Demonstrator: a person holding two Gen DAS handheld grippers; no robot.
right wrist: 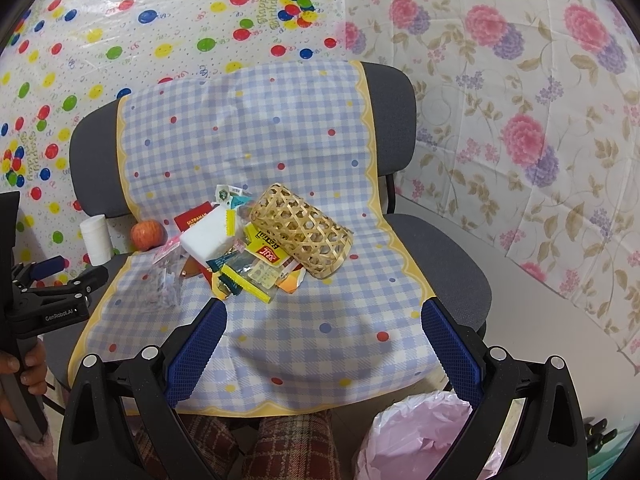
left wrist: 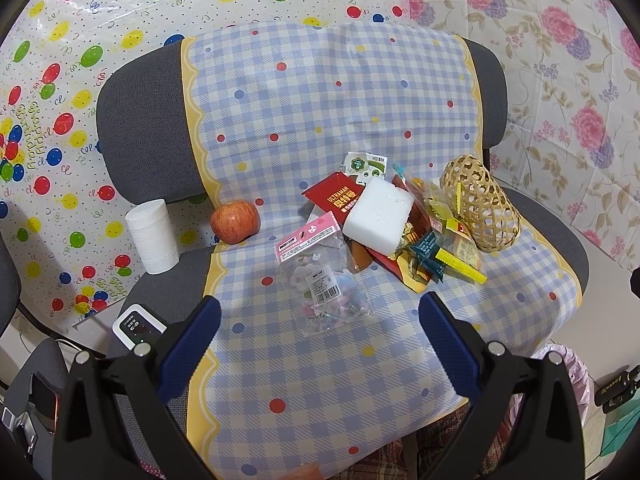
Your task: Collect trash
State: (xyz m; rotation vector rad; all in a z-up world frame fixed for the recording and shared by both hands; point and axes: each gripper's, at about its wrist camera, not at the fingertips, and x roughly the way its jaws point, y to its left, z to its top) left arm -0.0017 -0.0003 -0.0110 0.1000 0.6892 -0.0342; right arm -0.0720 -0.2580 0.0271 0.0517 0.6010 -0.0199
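Note:
A heap of wrappers (left wrist: pixel 416 248) (right wrist: pixel 256 264) lies on the checked cloth over the chair seat. In it are a red packet (left wrist: pixel 340 196), a white foam block (left wrist: pixel 380 216) (right wrist: pixel 206 238) and a clear bag with a pink header (left wrist: pixel 320 276) (right wrist: pixel 166 276). A woven bamboo basket (left wrist: pixel 482 204) (right wrist: pixel 302 236) lies on its side at the heap's right. My left gripper (left wrist: pixel 320 312) is open, just short of the clear bag. My right gripper (right wrist: pixel 324 320) is open above the seat's front, nothing between its fingers. A bin lined with pink plastic (right wrist: pixel 416 436) (left wrist: pixel 560 356) stands below the seat's front right.
A red apple (left wrist: pixel 235 222) (right wrist: pixel 148 235) and a white paper roll (left wrist: pixel 152 236) (right wrist: pixel 96 240) sit at the seat's left. A small white device (left wrist: pixel 138 326) lies near the left edge. Balloon and floral sheets (right wrist: pixel 520 120) hang behind the chair. Plaid-clad legs (right wrist: pixel 288 444) show below.

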